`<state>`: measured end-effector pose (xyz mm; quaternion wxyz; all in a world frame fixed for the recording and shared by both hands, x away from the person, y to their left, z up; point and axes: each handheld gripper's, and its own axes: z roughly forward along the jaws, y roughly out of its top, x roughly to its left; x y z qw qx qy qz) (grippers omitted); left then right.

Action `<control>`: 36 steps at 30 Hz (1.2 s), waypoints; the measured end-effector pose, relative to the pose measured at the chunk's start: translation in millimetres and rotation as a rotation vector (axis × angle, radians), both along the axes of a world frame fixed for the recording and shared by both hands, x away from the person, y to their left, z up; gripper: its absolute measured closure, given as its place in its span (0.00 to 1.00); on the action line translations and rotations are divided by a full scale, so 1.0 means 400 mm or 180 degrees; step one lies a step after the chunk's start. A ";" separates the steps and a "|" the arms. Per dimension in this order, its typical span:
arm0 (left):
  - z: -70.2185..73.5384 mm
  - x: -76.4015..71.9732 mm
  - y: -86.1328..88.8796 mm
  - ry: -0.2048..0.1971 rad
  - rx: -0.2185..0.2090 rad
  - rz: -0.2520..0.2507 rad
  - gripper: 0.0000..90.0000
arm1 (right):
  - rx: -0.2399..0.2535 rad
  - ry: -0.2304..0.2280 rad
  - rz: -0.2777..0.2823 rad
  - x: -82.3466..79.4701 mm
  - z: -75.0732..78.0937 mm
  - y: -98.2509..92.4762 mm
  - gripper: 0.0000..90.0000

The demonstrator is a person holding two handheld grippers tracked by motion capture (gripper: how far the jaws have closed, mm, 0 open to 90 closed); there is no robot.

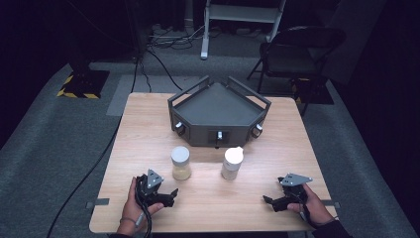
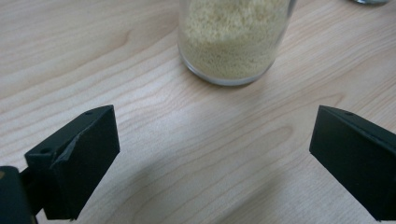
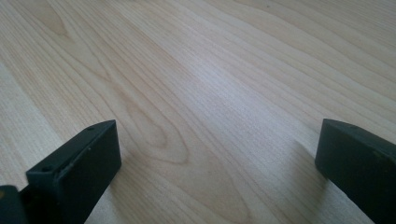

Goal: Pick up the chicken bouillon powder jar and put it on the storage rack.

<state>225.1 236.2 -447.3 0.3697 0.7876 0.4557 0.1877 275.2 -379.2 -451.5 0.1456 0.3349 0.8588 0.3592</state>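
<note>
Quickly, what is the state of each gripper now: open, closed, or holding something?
Left gripper: open, holding nothing, jaws wide apart in front of the grain jar.
Right gripper: open, holding nothing, above the bare table.

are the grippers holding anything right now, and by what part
Nothing is held. The left gripper is open short of the jar of grains; the right gripper is open over bare table.

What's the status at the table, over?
Left gripper open, aimed at grain jar, not touching. Right gripper open, over bare table. White-topped jar upright beside it. Nothing in the way.
</note>
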 end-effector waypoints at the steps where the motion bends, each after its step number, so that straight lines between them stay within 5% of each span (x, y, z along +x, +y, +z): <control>1: 0.002 0.000 0.000 -0.0015 -0.0004 -0.0002 0.01 | 0.0000 0.0000 0.0000 0.000 0.000 0.000 0.00; 36: 0.042 0.023 -0.038 -0.0306 -0.0051 0.0023 0.01 | 0.0001 0.0001 -0.0025 -0.001 0.000 0.003 0.00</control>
